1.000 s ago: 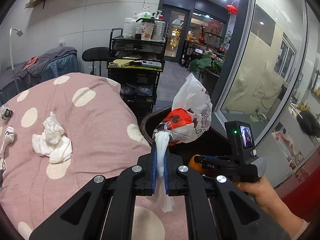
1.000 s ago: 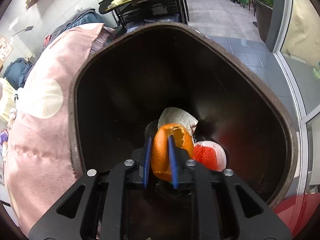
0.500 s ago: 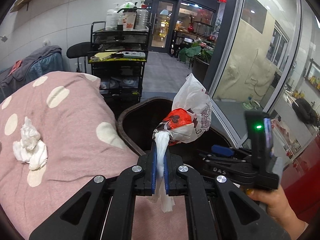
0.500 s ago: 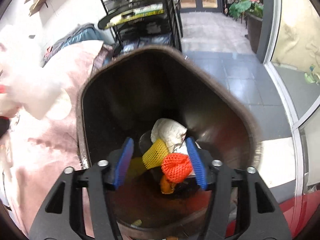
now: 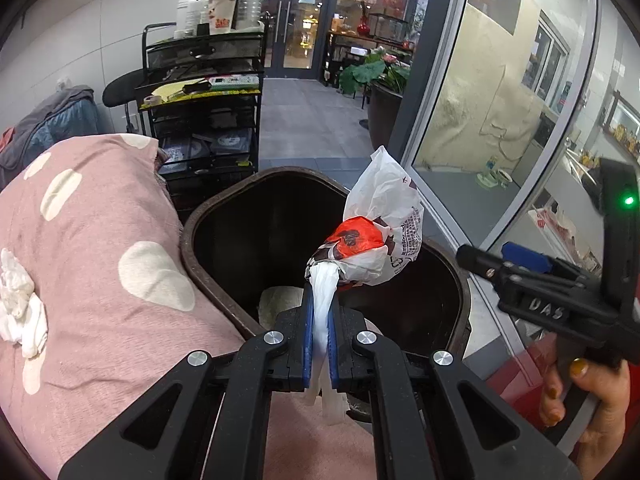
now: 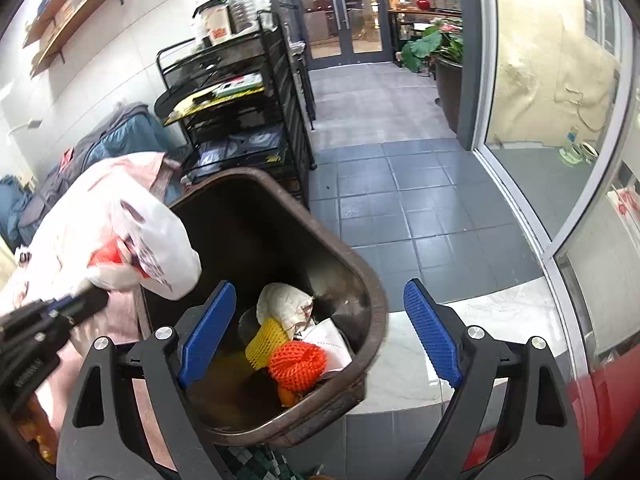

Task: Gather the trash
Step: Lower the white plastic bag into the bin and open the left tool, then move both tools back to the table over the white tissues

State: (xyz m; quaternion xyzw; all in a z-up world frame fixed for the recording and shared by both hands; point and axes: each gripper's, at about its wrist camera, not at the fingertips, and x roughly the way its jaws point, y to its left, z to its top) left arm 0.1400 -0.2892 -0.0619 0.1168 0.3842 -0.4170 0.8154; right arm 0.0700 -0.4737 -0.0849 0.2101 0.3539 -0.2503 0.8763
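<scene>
My left gripper (image 5: 319,320) is shut on the twisted neck of a white and red plastic bag (image 5: 376,240), held over the near rim of the dark brown trash bin (image 5: 192,236). In the right wrist view the same bag (image 6: 156,252) hangs at the bin's left rim (image 6: 376,308). My right gripper (image 6: 320,336) hovers above the bin with its jaws opening wide and nothing between them. Inside the bin lie an orange foam net (image 6: 298,362), a yellow net (image 6: 266,342), crumpled white paper (image 6: 282,306) and an orange peel (image 6: 286,396). Crumpled white tissues (image 5: 18,312) rest on the pink spotted cushion (image 5: 100,264).
A black wire cart (image 5: 204,120) with bottles and papers stands behind the bin. Glass wall and door frame (image 5: 440,120) run along the right. Grey tiled floor (image 6: 400,200) lies beyond the bin. A hand (image 5: 588,396) grips the right tool.
The right gripper let go of the orange peel, which dropped into the bin, and has risen with jaws spread wide. The left gripper carried the bag rightward toward the bin opening.
</scene>
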